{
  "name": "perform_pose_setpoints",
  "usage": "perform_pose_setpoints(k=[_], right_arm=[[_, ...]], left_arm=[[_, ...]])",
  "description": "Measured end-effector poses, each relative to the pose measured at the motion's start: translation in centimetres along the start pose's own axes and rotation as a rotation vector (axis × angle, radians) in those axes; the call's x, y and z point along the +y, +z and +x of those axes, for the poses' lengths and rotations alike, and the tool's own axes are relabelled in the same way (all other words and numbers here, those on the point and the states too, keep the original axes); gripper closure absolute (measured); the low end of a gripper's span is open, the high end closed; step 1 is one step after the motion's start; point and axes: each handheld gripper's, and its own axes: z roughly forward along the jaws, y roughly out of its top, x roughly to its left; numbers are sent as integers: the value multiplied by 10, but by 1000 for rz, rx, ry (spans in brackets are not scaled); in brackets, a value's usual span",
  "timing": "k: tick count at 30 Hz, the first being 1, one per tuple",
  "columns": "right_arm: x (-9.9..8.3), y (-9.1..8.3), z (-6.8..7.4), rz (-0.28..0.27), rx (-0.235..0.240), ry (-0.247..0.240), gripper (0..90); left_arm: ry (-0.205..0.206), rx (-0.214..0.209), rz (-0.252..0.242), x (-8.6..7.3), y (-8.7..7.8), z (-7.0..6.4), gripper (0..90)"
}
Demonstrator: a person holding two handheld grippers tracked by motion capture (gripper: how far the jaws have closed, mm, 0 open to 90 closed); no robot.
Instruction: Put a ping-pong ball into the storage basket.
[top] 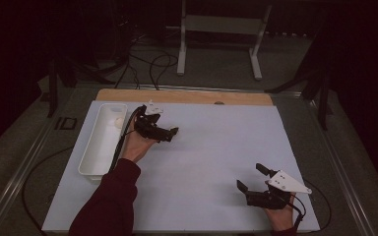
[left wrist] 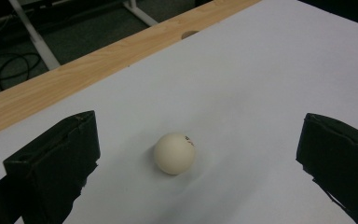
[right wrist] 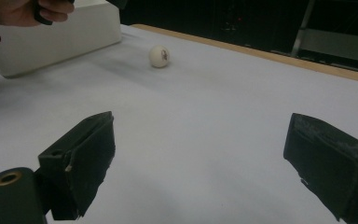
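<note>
A white ball [left wrist: 174, 153] with a small dark mark lies on the white sheet, between the wide-apart jaws of my left gripper [left wrist: 204, 136] and touching neither. In the high view my left gripper [top: 165, 132] hovers right of the white tray [top: 89, 162], at the sheet's back left. My right gripper [top: 251, 177] stands open near the front right with nothing between its jaws. The right gripper view looks past its own open jaws [right wrist: 205, 140] to the ball [right wrist: 159, 56] far off, beside the tray [right wrist: 51, 39].
A pale round thing [top: 119, 121] lies in the tray's far end. A wooden strip [top: 187, 96] borders the sheet at the back. Beyond it stand a white frame [top: 221, 29] and floor cables [top: 152, 64]. The person's left hand [right wrist: 23, 11] shows at the tray.
</note>
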Motion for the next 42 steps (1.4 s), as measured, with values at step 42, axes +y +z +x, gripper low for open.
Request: perform_pose_setpoints(k=[42], right_arm=[[0,0,-1,-4,-1,2,86]], left_arm=[[-48,-12,70,-10,43,4,10]])
